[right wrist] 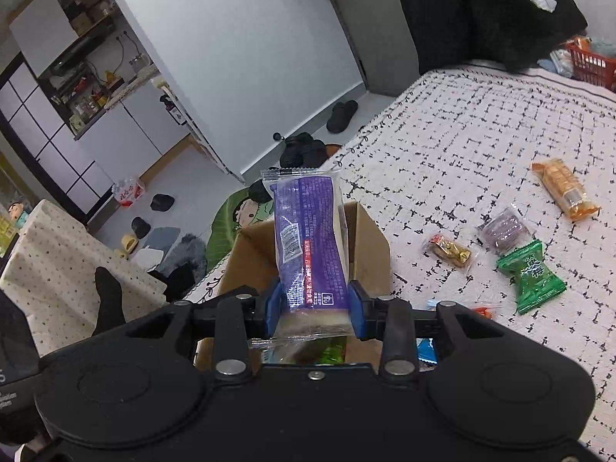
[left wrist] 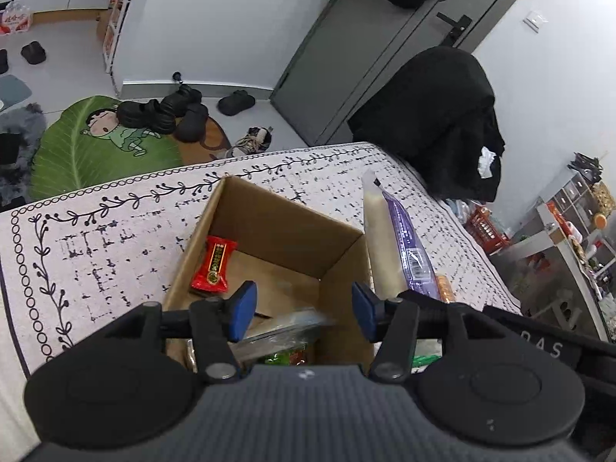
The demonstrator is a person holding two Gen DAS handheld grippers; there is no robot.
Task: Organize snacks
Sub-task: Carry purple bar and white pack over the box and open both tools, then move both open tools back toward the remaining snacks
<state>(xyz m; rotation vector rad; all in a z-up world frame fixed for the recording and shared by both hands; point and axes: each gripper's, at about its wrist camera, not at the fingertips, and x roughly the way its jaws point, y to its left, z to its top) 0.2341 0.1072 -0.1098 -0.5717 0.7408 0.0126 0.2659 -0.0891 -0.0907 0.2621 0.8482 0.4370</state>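
One purple snack pack (right wrist: 308, 246) clamped in the right hand-held gripper (right wrist: 313, 308), hovering over the cardboard box (right wrist: 369, 238); left hand-held gripper (left wrist: 304, 310) spread, empty. Next I'd guess: lower, let go.

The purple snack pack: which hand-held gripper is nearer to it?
Right. The right hand-held gripper is shut on the purple snack pack, above the cardboard box. The left hand-held gripper is open beside it, not touching.

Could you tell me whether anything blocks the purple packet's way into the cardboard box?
Nothing visible does. The right gripper holds the purple packet just at the cardboard box, whose top is open; the left gripper hovers open over it.
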